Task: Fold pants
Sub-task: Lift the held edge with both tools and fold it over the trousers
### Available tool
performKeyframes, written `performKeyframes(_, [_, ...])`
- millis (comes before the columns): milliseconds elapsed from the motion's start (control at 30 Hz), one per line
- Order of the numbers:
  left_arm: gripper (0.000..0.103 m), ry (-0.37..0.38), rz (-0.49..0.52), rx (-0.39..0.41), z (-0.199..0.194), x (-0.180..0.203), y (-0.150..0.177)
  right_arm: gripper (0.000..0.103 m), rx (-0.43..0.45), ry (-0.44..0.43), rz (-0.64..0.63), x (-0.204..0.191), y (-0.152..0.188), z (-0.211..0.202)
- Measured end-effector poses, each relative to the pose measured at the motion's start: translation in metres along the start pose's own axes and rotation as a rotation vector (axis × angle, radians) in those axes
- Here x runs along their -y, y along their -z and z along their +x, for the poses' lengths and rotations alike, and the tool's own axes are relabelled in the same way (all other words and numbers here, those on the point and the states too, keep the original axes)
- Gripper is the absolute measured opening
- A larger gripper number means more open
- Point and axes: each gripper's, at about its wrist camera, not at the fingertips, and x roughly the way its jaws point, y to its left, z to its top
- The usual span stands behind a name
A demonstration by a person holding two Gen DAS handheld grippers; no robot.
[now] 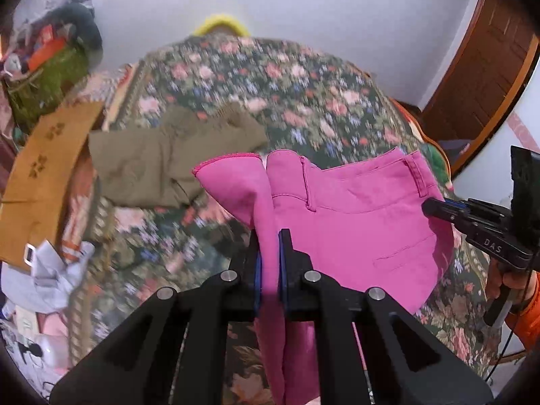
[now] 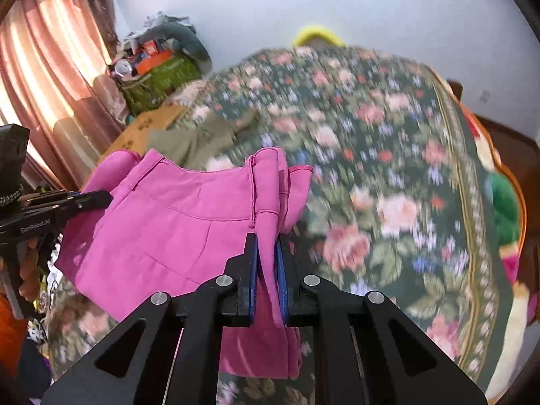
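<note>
Pink pants [image 1: 354,216] are held up above the floral bed cover [image 1: 276,81], waistband edge uppermost and run roughly left-right across mid-frame in both wrist views; the legs are hung downward past the claws toward the bottom edge, so the long axis is near vertical in frame. A belt loop and a back-pocket seam are seen on the panel spread between the two grips. Left claw [image 1: 270,236] is pitched downward over the bed, clamped on a bunched fold at the garment's left corner; fabric is pinched between the blue pads and drapes down behind the fingers. Right claw [image 2: 266,239] is likewise pitched down, clamped on a gathered fold at the opposite waistband corner, fabric running through the pads and hanging below. In the left wrist view the right claw is entered from the right edge at mid-height, tip on the pink fabric, with a hand [image 1: 506,280] and an orange sleeve below it. In the right wrist view the left claw is entered from the left edge at mid-height, tip on the fabric. Pants are kept between the claws, off the bed. Olive garment [image 1: 162,165] is laid flat on the bed, left of centre, beyond the pants. Background is motion-blurred.
</note>
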Motion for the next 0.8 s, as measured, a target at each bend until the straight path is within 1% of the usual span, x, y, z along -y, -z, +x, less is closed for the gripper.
performKeyframes(200, [0.009,-0.045,-0.009,0.074,-0.021,-0.025,-0.029,0.009,0.067,0.003,-0.045,-0.027,-0.038,-0.001])
performKeyframes(400, [0.009,-0.109,-0.013,0.111,-0.019,-0.051,-0.056,0.009,0.109,0.001,-0.058,-0.047,-0.074,0.016])
performKeyframes(600, [0.009,-0.164,-0.062,0.125,0.005,-0.093,-0.084,0.009,0.116,0.004,-0.068,-0.065,-0.105,0.05])
performKeyframes(800, [0.009,-0.232,-0.071,0.089,0.046,-0.129,-0.099,0.009,0.096,0.013,-0.086,-0.08,-0.126,0.094])
